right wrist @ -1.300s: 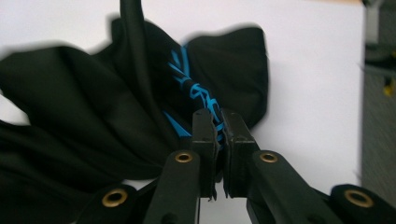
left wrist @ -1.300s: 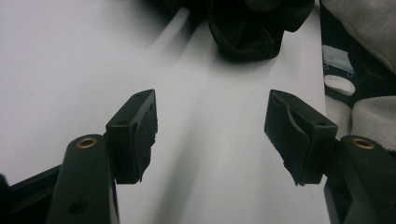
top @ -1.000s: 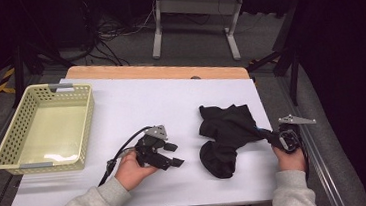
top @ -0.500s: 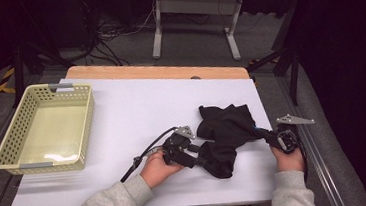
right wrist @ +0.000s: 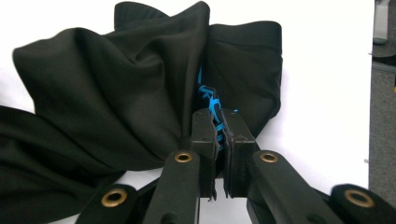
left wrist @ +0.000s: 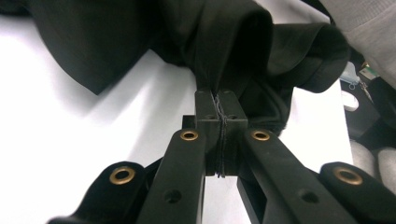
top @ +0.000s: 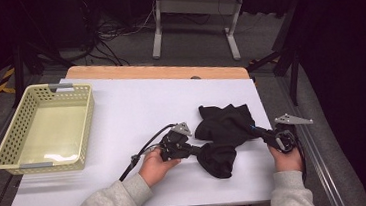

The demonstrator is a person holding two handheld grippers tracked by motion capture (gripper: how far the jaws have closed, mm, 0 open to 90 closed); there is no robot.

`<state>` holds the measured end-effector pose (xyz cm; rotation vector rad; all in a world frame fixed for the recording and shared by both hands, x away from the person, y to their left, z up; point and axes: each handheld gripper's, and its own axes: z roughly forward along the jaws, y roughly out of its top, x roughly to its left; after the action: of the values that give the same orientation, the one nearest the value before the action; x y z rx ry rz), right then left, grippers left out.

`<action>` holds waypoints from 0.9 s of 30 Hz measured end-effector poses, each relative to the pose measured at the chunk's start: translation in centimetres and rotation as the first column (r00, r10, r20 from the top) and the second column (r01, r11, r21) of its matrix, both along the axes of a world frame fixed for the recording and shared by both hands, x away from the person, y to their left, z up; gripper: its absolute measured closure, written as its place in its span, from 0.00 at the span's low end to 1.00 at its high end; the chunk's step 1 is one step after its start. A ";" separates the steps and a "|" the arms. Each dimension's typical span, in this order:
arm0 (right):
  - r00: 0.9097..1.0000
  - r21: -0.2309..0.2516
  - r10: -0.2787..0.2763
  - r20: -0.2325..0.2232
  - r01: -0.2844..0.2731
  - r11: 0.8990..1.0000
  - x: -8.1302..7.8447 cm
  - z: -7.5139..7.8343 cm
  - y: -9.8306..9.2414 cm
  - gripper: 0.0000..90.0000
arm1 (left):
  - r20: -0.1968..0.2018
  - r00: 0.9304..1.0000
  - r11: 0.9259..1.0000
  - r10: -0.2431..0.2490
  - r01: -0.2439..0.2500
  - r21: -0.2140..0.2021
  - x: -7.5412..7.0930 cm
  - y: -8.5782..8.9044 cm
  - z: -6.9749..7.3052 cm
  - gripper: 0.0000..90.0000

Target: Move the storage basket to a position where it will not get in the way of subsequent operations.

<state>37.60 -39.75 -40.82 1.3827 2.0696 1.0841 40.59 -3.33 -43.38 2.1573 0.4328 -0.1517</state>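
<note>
High view: black garment btwn left gripper & right gripper, both pinching its edges.

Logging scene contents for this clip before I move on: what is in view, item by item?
black garment: one, black with a blue print, crumpled on the table's right half, pinched at both ends
basket: one, pale yellow, at the table's left edge
table: one, white top with a wooden far edge
desk frame: one, grey, on the floor beyond the table
left gripper: one, black, its jaws have just closed on the garment
right gripper: one, black, clamped on the garment
hands: two, grey sleeves, at the bottom edge
</note>
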 end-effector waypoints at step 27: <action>0.989 0.019 0.149 0.018 -0.149 0.989 1.2 0.0 4.1 0.95 | 0.118 0.963 0.967 0.244 -0.231 -0.109 0.3 11.7 5.7 1.00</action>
<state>38.76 -35.63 -40.79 1.2399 2.1849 1.1750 40.85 8.40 -37.65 1.9908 0.5927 0.1014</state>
